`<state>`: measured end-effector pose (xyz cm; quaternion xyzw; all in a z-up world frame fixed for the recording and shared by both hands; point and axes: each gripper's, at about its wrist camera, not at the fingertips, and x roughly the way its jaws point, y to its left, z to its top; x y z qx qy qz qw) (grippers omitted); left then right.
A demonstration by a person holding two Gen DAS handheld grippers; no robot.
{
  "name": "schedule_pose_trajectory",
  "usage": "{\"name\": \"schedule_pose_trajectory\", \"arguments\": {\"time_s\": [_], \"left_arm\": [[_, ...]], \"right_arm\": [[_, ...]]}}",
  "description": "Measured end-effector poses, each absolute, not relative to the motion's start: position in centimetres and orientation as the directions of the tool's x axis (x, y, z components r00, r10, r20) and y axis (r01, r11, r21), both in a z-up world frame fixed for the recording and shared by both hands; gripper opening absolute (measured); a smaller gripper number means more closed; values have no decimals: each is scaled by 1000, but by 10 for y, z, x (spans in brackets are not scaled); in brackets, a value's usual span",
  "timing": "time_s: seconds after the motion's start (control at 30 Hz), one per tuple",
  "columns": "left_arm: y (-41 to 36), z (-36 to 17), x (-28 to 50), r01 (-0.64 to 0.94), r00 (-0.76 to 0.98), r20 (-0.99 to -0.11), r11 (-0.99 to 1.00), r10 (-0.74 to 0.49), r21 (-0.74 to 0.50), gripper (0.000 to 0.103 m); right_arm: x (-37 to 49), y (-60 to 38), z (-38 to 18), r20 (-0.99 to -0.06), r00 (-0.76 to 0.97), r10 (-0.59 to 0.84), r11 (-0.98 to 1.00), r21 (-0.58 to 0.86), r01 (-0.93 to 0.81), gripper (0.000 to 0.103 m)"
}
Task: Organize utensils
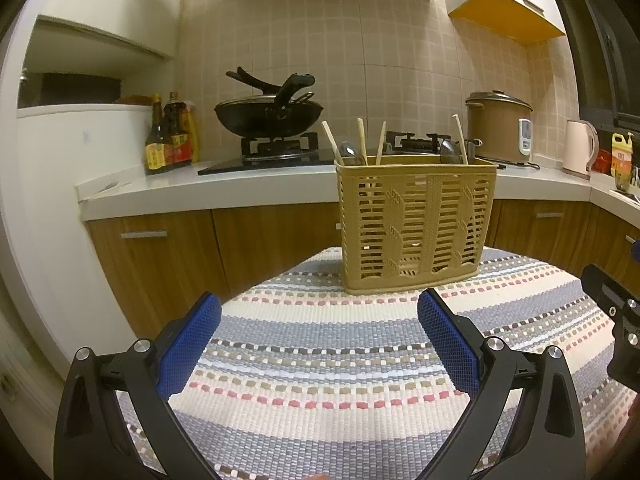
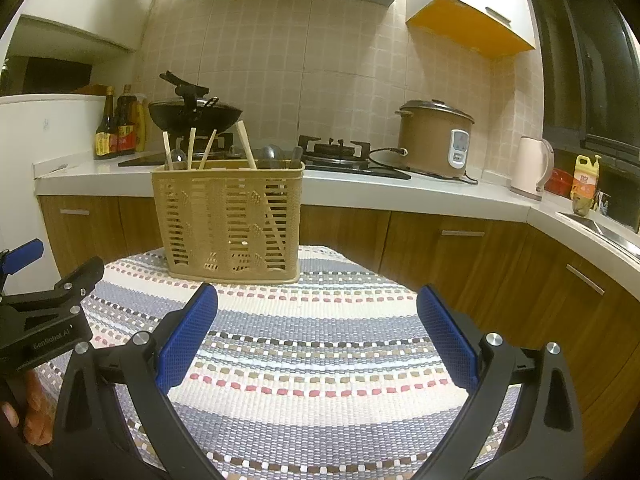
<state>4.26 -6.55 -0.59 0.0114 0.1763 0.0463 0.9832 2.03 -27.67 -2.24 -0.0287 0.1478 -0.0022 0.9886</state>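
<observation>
Utensils [image 1: 362,142] lean loosely in the tan slotted plastic basket [image 1: 416,224]; both grippers [image 1: 318,344] [image 2: 316,340] gape empty, and a clumsy grab could tip it.

A black wok [image 1: 268,116] sits on the stove beside sauce bottles [image 1: 170,136]. Further right along the counter stand a brown rice cooker [image 2: 436,138], a pale kettle [image 2: 532,168] and a yellow bottle [image 2: 585,178].

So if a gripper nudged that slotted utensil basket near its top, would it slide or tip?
The basket looks like thin, slotted plastic, so probably light. It stands tall on a narrow base, with chopsticks poking above the rim, so a high push may tip it. The woven mat beneath likely grips, resisting sliding.
</observation>
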Motion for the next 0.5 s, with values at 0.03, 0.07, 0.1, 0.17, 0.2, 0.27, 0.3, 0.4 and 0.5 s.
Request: {"name": "schedule_pose_trajectory", "arguments": {"time_s": [0.03,0.07,0.1,0.17,0.2,0.27,0.3,0.4,0.5], "left_arm": [[-65,-6,43,-89,934,-344,995,97,38,95],[-65,-6,42,-91,935,-341,995,98,37,95],[-63,-6,41,-95,937,-334,995,101,35,95],[-61,-6,41,-103,937,-333,994,107,28,95],[-61,-6,42,-101,936,-336,995,102,21,95],[-58,-5,43,-92,933,-350,996,86,-1,96],[-58,-5,43,-90,932,-354,996,83,-4,96],[-60,-5,41,-87,935,-345,996,83,5,96],[-64,-4,39,-86,942,-324,996,91,28,96]], "right_arm": [[21,-276,-23,-293,956,-13,998,-61,-5,95],[21,-275,-23,-292,956,-14,998,-66,-5,95],[20,-273,-23,-289,957,-16,997,-72,-5,95],[19,-272,-23,-285,958,-16,997,-75,-6,95],[19,-272,-23,-285,958,-17,997,-77,-5,95],[20,-272,-23,-285,958,-20,997,-78,-3,95],[20,-273,-23,-286,958,-20,997,-75,-1,95],[20,-275,-22,-288,957,-20,998,-65,1,95],[21,-276,-22,-290,957,-19,998,-59,2,95]]}}
